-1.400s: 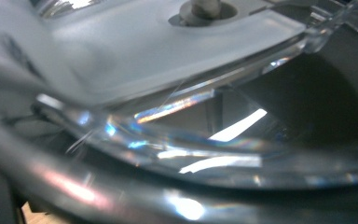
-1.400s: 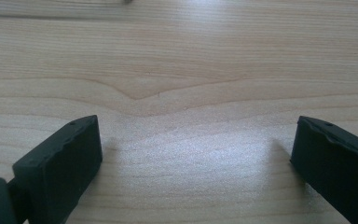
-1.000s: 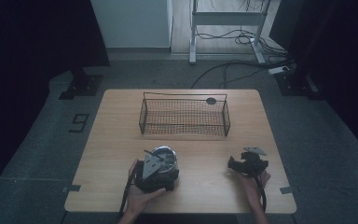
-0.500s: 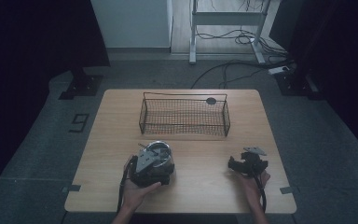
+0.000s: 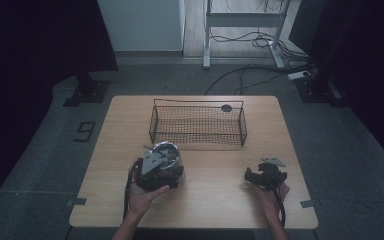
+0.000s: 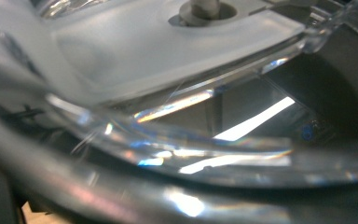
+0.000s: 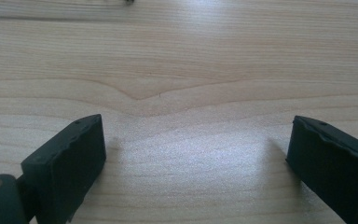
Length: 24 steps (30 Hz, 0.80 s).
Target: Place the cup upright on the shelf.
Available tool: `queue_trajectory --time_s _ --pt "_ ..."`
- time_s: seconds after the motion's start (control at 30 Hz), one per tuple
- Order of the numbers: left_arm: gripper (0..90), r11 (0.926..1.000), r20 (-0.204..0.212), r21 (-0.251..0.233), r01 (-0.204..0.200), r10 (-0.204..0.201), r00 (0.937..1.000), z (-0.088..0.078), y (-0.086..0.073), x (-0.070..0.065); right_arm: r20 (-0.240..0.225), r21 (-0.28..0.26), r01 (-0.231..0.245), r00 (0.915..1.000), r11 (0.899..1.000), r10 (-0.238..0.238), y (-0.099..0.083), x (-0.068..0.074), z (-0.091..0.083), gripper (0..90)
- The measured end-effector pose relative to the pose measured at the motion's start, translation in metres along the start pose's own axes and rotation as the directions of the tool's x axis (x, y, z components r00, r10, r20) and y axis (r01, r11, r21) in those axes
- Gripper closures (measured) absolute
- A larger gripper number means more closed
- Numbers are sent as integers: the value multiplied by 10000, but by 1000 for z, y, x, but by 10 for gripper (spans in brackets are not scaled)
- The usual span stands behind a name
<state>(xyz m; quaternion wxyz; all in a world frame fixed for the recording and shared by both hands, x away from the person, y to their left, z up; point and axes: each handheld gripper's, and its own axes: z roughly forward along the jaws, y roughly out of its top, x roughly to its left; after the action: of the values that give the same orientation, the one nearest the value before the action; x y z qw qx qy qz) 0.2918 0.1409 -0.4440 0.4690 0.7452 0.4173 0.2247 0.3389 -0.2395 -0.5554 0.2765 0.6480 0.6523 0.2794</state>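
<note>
A clear round container [image 5: 165, 150] with a shiny rim is close to the table's front left, right in front of my left gripper [image 5: 156, 169], which appears shut on it. The left gripper view is pressed against that container [image 6: 177, 70]: clear curved walls and a frosted white part, with the jaws hidden. My right gripper [image 5: 266, 175] rests low over the wooden table [image 5: 220, 210] at the front right. Its jaws [image 7: 196, 158] stand wide open over bare wood, with nothing between them.
A dark wire basket [image 5: 198, 102] stands across the far middle of the table. A small dark disc [image 5: 226, 108] shows at its far right corner. Cables and a desk frame lie on the floor beyond the table.
My left gripper and the clear container have shifted together a little to the left and away from the person. The right gripper has stayed put.
</note>
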Motion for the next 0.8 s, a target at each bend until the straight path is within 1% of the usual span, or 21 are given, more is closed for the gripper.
queue_trajectory --time_s 0.23,0.43,0.5,0.73,0.8 --pt "41 10000 -42 0 84 -84 10000 2 7 6 18 -43 24 10000 10000 -24 0 0 0 48" --pt "41 9999 -158 -12 117 -117 9998 3 15 11 24 -49 37 10000 10000 -37 0 1 0 51" --pt "41 9998 -171 21 195 -195 9997 3 19 13 21 -50 37 10000 10000 -36 0 1 0 51" --pt "41 9999 -264 -10 112 -112 9996 7 28 16 7 -52 32 10000 10000 -32 0 1 -1 55" --pt "41 9996 -169 67 281 -280 9995 10 31 18 -12 -47 19 10000 10000 -19 0 0 0 55"
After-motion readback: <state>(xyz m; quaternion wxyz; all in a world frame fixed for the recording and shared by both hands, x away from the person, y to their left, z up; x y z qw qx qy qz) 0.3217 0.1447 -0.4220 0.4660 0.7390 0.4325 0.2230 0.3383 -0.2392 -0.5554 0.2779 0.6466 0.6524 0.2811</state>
